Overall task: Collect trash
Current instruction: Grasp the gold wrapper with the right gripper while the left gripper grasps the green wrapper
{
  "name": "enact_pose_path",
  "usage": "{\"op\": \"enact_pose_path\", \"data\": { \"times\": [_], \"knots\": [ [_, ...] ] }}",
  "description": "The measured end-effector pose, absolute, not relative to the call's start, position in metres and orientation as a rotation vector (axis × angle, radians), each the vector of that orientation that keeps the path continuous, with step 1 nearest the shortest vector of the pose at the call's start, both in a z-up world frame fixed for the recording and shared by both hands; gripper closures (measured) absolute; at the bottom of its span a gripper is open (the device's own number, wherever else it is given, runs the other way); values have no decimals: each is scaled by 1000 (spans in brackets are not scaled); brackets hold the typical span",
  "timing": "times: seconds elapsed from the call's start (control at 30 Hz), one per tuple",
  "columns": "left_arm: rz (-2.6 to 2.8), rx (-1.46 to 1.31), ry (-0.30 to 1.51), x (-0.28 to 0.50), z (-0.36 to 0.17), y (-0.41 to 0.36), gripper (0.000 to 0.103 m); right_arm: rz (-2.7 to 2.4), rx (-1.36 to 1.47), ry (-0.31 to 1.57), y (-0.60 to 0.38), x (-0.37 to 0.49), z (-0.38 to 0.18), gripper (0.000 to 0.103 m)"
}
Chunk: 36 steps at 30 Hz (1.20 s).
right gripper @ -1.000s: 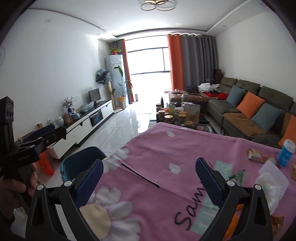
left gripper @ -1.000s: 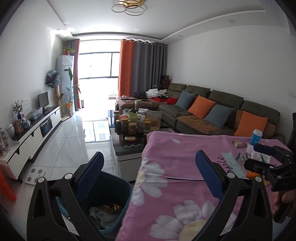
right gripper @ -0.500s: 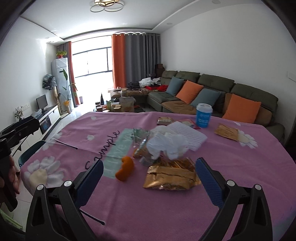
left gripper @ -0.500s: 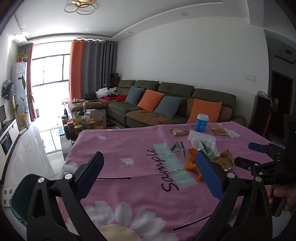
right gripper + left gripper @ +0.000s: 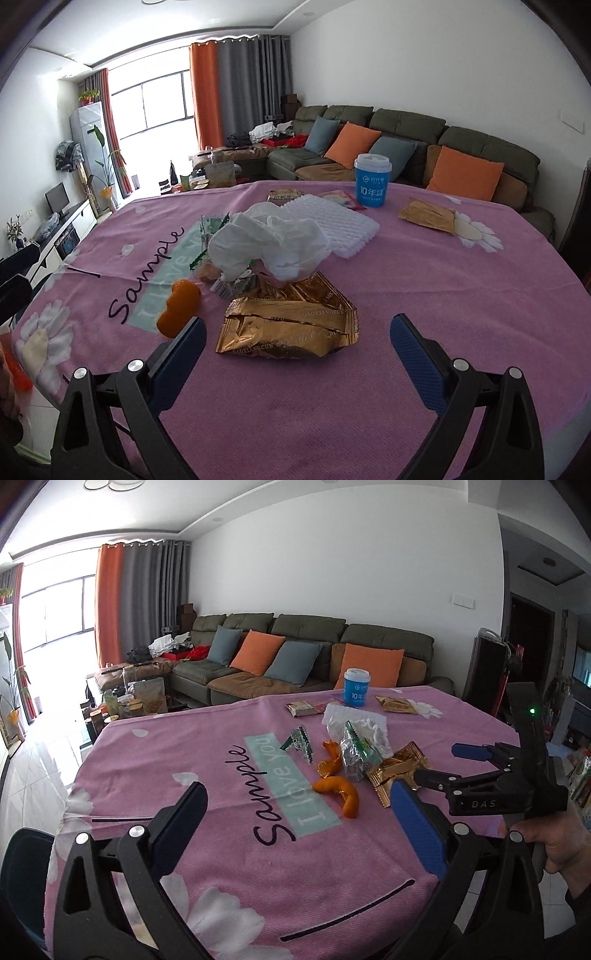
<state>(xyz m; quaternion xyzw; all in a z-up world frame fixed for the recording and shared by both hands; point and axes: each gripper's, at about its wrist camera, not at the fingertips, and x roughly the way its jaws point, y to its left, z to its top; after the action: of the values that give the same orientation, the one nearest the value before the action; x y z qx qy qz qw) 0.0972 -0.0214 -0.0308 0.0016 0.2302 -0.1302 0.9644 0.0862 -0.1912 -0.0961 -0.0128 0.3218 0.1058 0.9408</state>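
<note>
Left to right. Blue bin (image 5: 22, 853) sits off the table's left edge, only its rim showing in the left wrist view. Left gripper (image 5: 297, 808) is released and empty, hovering over the pink tablecloth (image 5: 207, 760) short of the trash pile. Pile is mid-table: orange peel (image 5: 338, 792), green-and-silver wrappers (image 5: 299, 740), crumpled white tissue (image 5: 269, 242), then the gold foil wrapper (image 5: 291, 323) nearest the right gripper (image 5: 295, 332). That one is also spread wide, nothing in it, lined up on the gold wrapper from the near side. Further right: blue paper cup (image 5: 372, 180) upright, a second gold wrapper (image 5: 426, 215) well apart from the pile.

Step, by my read: approach for a pick, nothing grasped yet. Next move calls for lowering the right gripper so its fingers straddle the gold wrapper, then pinching. Foil lies flat and crinkly, so aim for a raised fold.
</note>
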Motion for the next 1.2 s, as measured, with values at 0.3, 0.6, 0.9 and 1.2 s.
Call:
{"op": "enact_pose_path", "data": {
  "times": [0.3,0.6,0.9,1.2],
  "knots": [
    [-259,-5,517,113,-38,-15,6,245,-63,726,-181,119,-106,7],
    [-289,7,525,137,-41,-24,6,253,-81,799,-180,134,-116,17],
    [-345,43,531,157,-42,-46,6,260,-67,817,-187,130,-119,47],
    [-389,78,513,178,-39,-68,6,296,-38,828,-197,126,-117,80]
  ]
}}
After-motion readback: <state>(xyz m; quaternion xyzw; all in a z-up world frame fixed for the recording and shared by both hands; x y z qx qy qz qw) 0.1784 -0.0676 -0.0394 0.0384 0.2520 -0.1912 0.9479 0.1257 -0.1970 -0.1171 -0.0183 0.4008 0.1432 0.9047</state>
